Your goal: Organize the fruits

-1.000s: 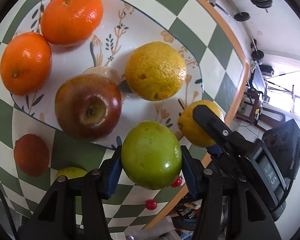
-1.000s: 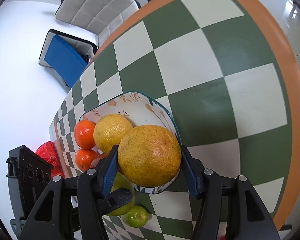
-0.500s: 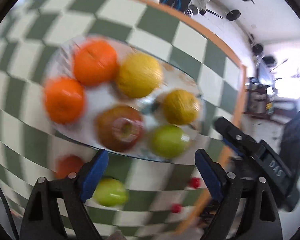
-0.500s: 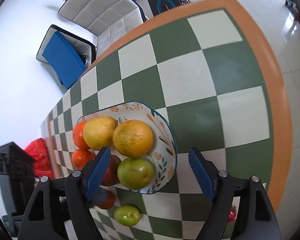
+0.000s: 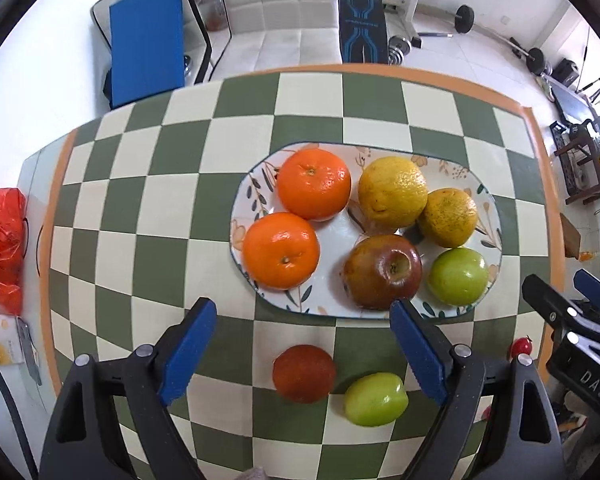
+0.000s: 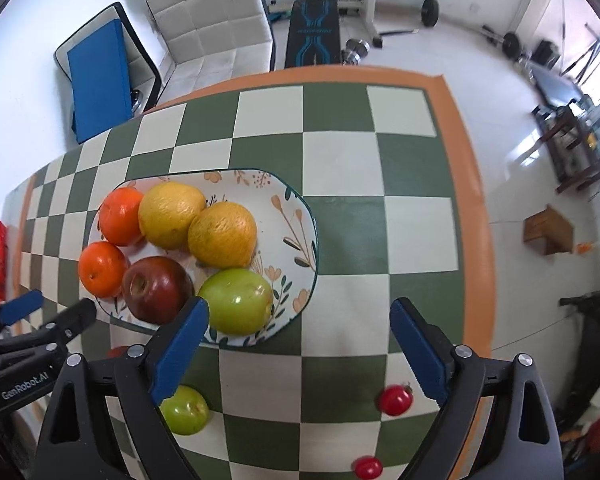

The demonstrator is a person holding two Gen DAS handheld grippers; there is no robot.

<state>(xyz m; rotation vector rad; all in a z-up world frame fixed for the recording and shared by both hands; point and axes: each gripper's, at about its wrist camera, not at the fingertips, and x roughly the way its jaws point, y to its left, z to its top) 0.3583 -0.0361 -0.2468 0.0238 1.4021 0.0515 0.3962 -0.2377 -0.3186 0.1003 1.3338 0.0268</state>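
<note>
An oval floral plate [image 5: 332, 236] [image 6: 296, 236] holds two oranges [image 5: 314, 189], two yellow citrus fruits [image 5: 392, 191] [image 6: 222, 234], a dark red apple [image 5: 382, 271] [image 6: 156, 289] and a green apple [image 5: 458, 276] [image 6: 236, 301]. Off the plate lie a red-brown fruit [image 5: 304, 373], a small green apple [image 5: 375, 399] [image 6: 184, 410] and red cherry tomatoes [image 6: 396, 400] [image 6: 367, 467]. My left gripper [image 5: 303, 348] is open and empty, above the table in front of the plate. My right gripper [image 6: 298, 346] is open and empty, to the plate's right front; it also shows in the left wrist view [image 5: 568, 312].
The table has a green and white checkered cloth [image 5: 172, 216] with an orange border [image 6: 472, 216]. A red plastic bag [image 5: 0, 244] lies at the left edge. A white sofa and blue chair stand beyond the far edge.
Both grippers opened and pulled back and up from the plate. The green apple left my left gripper and the yellow citrus left my right one; both now lie on the plate.
</note>
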